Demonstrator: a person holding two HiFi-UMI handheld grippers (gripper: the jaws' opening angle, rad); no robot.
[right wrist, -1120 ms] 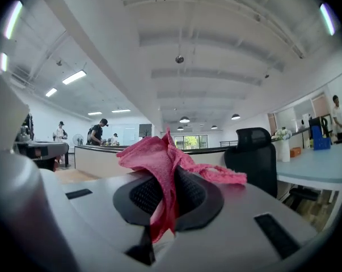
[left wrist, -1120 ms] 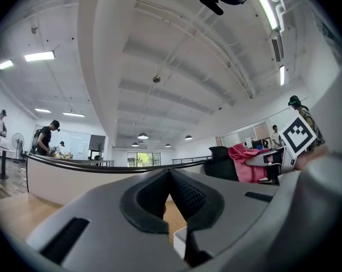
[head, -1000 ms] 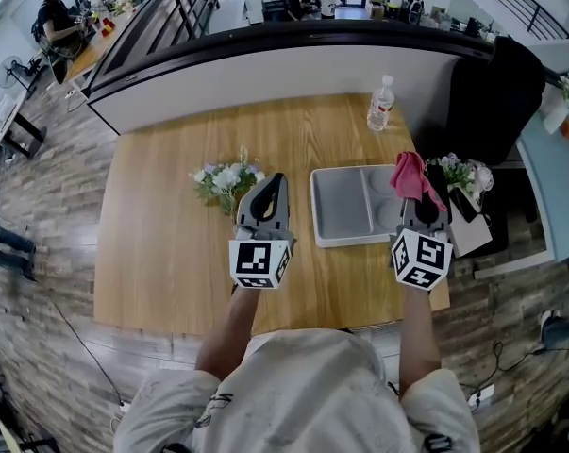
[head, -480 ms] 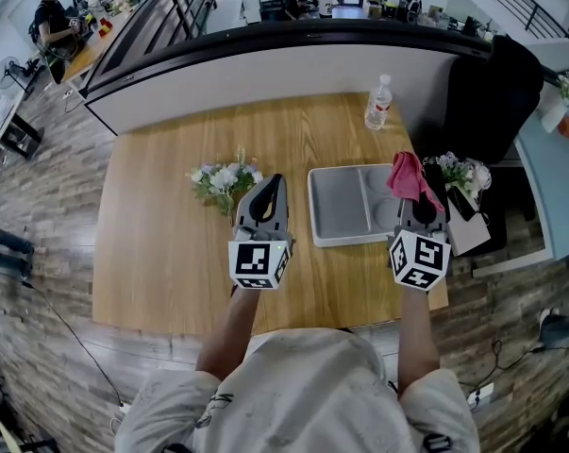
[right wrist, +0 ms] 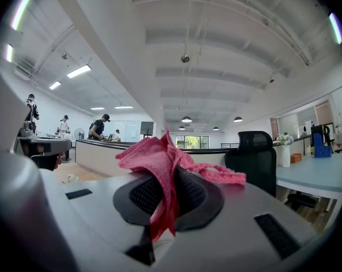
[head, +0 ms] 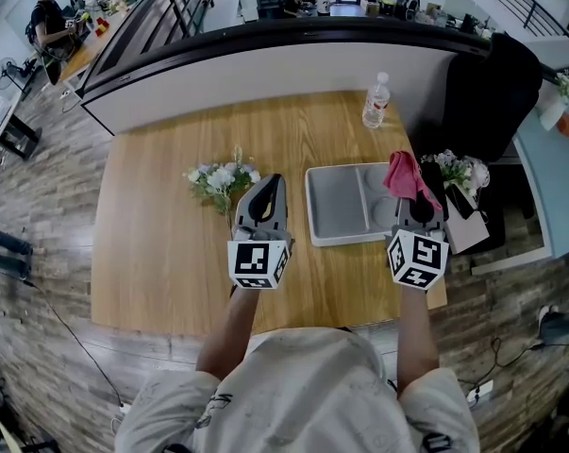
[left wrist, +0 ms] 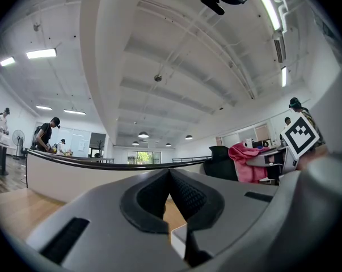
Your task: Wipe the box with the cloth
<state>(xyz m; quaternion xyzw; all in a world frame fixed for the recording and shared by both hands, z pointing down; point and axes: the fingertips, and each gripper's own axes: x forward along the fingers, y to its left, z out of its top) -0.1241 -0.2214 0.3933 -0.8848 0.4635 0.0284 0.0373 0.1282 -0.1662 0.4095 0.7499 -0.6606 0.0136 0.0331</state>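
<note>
A grey compartment box (head: 345, 204) lies on the wooden table (head: 161, 234), right of centre. My right gripper (head: 422, 199) hovers at the box's right edge, shut on a pink cloth (head: 404, 174) that bunches up out of its jaws (right wrist: 159, 169). My left gripper (head: 267, 194) stands left of the box, its jaws closed with nothing between them (left wrist: 169, 192). A corner of the box (left wrist: 177, 242) peeks under the left jaws.
A bunch of white flowers (head: 220, 177) lies left of the left gripper. A water bottle (head: 376, 102) stands at the table's far right. A second flower bunch (head: 459, 173) and a black chair (head: 492, 92) sit off the right edge. A counter (head: 265, 55) runs behind.
Both grippers have held almost still; the view shifted slightly, with the box and bottle drifting a little left and up.
</note>
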